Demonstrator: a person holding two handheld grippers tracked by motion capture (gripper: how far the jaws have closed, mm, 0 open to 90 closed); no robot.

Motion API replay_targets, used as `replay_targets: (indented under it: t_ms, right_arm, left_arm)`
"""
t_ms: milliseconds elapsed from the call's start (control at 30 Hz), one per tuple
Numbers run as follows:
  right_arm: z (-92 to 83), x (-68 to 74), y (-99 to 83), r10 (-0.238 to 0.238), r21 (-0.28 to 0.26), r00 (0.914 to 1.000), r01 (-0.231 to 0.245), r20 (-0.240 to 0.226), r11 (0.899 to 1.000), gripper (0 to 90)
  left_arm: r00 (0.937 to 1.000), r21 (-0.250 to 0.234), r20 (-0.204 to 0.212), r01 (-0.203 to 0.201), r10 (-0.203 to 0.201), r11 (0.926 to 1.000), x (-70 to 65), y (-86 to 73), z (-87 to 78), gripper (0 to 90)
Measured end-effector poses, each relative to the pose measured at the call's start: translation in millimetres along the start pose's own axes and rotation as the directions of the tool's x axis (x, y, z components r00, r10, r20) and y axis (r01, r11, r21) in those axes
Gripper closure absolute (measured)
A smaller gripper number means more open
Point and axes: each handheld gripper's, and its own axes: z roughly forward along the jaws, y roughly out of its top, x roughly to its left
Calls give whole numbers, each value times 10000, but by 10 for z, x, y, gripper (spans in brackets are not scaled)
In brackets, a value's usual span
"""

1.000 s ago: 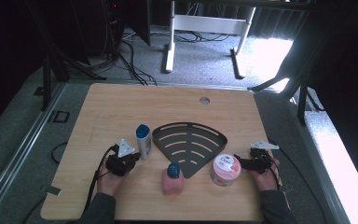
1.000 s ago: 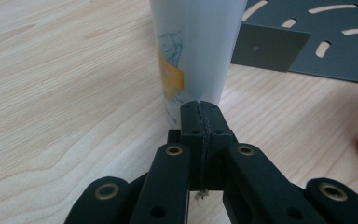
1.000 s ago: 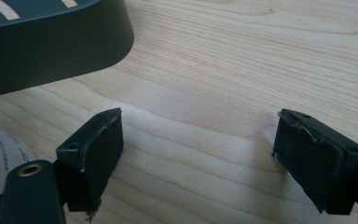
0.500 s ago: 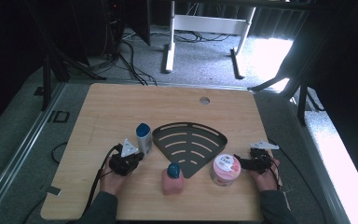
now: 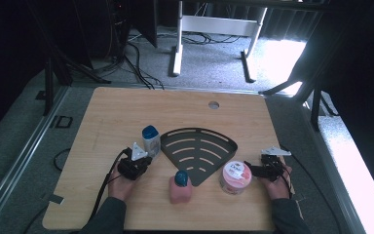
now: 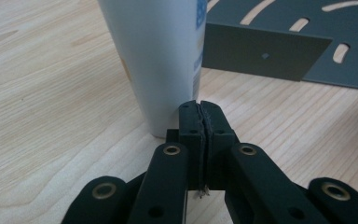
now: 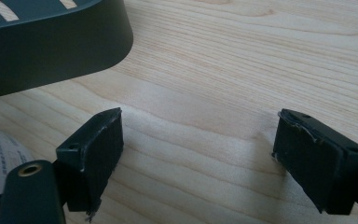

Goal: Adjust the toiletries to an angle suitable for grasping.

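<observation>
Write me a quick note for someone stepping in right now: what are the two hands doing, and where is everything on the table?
Left gripper: fingers shut, empty, tips right at the foot of the white tube.
Right gripper: fingers open, empty, beside the pink jar, over bare table.
Dark slotted shelf lies mid-table, nothing on it. Pink bottle stands in front of it.
Done: nothing picked up.
Left: probably grasp the tube and jar; both stand untouched on the table.

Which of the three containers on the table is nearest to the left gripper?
The white tube with the blue cap: it stands just ahead of the left gripper, unlike the pink bottle and pink jar.
</observation>
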Motion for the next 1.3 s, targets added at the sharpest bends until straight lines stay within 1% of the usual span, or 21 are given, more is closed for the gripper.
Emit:
replay_targets:
  t_ms: [67, 133, 267, 300, 367, 467, 500, 600, 667, 800, 867, 900, 967, 1067, 1100, 1133, 1167, 1200, 1233, 1267, 1300]
  right_arm:
    - [0, 0, 0, -4, 3, 10000, 4, -2, 10000, 155]
    - [0, 0, 0, -3, 5, 10000, 3, -4, 10000, 155]
    - [0, 0, 0, -1, 0, 10000, 1, -4, 10000, 155]
    - [0, 0, 0, 0, 1, 10000, 0, -3, 10000, 154]
    - [0, 0, 0, 1, 1, 10000, -1, -4, 10000, 154]
    - [0, 0, 0, 2, 1, 10000, -2, -5, 10000, 154]
    - [0, -1, 0, -1, 0, 10000, 1, -6, 10000, 154]
    - [0, -1, 0, 4, 0, 10000, -4, -9, 10000, 155]
    - [0, -1, 0, 3, -1, 10000, -3, -8, 10000, 154]
    - [0, -1, 0, 5, 0, 10000, -5, -10, 10000, 154]
    - [0, -1, 0, 2, -2, 10000, -2, -10, 10000, 154]
    - [0, -1, 0, 2, -2, 10000, -2, -10, 10000, 154]
    - [0, -1, 0, 5, -1, 10000, -5, -11, 10000, 154]
    - [0, -1, 0, 3, -3, 10000, -3, -11, 10000, 154]
    - [1, -2, 1, -10, 3, 10000, 10, -27, 10000, 154]
    - [1, -2, 1, -10, 3, 10000, 10, -27, 10000, 154]
    - [1, -3, 1, -16, 4, 10000, 16, -34, 10000, 154]
    - [1, -3, 1, -13, 6, 10000, 13, -35, 10000, 154]
    - [1, -3, 1, -13, 6, 10000, 13, -35, 10000, 154]
    - [1, -3, 1, -14, 5, 10000, 14, -35, 10000, 154]
    - [1, -3, 1, -15, 6, 10000, 15, -33, 10000, 154]
  left_arm:
    - [9996, -79, 281, -19, 21, 10000, -22, 4, -21, 884]
    - [9980, -186, 604, -153, 164, 9997, -70, 20, -56, 886]
    - [9898, -528, 1363, -337, 406, 9980, -179, 63, -150, 868]
    - [9879, -555, 1470, -419, 497, 9976, -202, 78, -177, 862]
    - [9842, -699, 1690, -423, 537, 9967, -237, 103, -233, 856]
    - [9803, -880, 1876, -461, 620, 9951, -281, 148, -323, 837]
    - [9782, -930, 1951, -535, 708, 9942, -298, 169, -361, 828]
    - [9756, -1009, 2001, -713, 904, 9923, -351, 207, -432, 816]
    - [9720, -1061, 2136, -763, 977, 9914, -388, 227, -474, 803]
    - [9615, -1177, 2474, -930, 1199, 9887, -453, 246, -548, 778]
    - [9588, -1201, 2541, -990, 1270, 9878, -475, 250, -580, 759]
    - [9588, -1201, 2541, -990, 1270, 9878, -475, 250, -580, 753]
    - [9536, -1316, 2736, -922, 1256, 9870, -492, 250, -617, 745]
    - [9467, -1369, 2930, -968, 1337, 9858, -499, 251, -663, 725]
    - [9442, -1400, 3007, -956, 1343, 9855, -501, 252, -673, 704]
    - [9405, -1417, 3100, -989, 1391, 9849, -504, 253, -683, 704]
    - [9400, -1418, 3097, -1031, 1431, 9845, -508, 254, -687, 673]
    - [9386, -1418, 3135, -1037, 1440, 9844, -514, 256, -690, 661]
    - [9352, -1436, 3236, -1017, 1438, 9844, -523, 257, -690, 661]
    - [9319, -1464, 3294, -1087, 1520, 9832, -529, 259, -694, 644]
    - [9295, -1504, 3364, -1058, 1515, 9829, -542, 262, -697, 630]
